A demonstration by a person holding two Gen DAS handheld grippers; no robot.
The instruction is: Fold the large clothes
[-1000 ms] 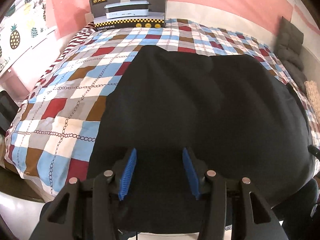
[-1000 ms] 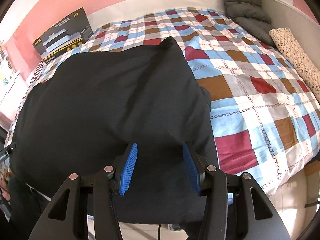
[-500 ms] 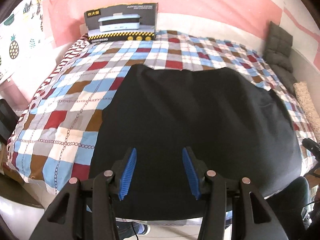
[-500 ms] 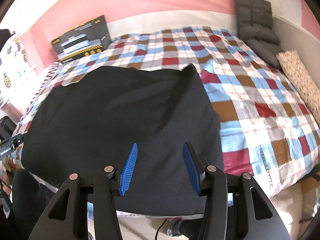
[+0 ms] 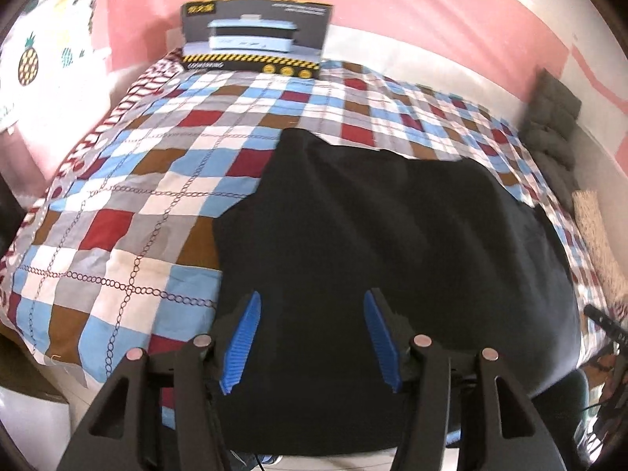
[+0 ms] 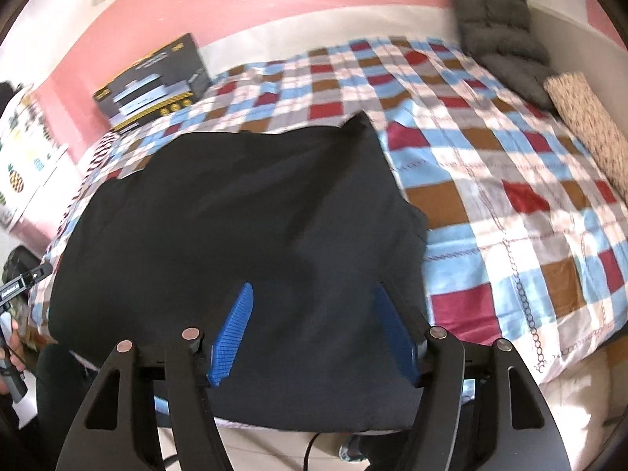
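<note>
Both grippers [image 5: 312, 337] [image 6: 312, 333] gape over seemingly flat garment [image 5: 392, 243], checkered bed [image 5: 129, 235].

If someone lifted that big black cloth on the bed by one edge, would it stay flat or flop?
The large black fabric garment would probably droop: it follows the checked bedspread and hangs over the near edge. Its peaked far corner and soft creases suggest thin, light fabric.

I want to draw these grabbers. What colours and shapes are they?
Both look alike. The left gripper and right gripper have black plastic frames with triangle cut-outs, round silver bolts, and two bright blue ribbed pads. A thin black cable hangs below each.
</note>
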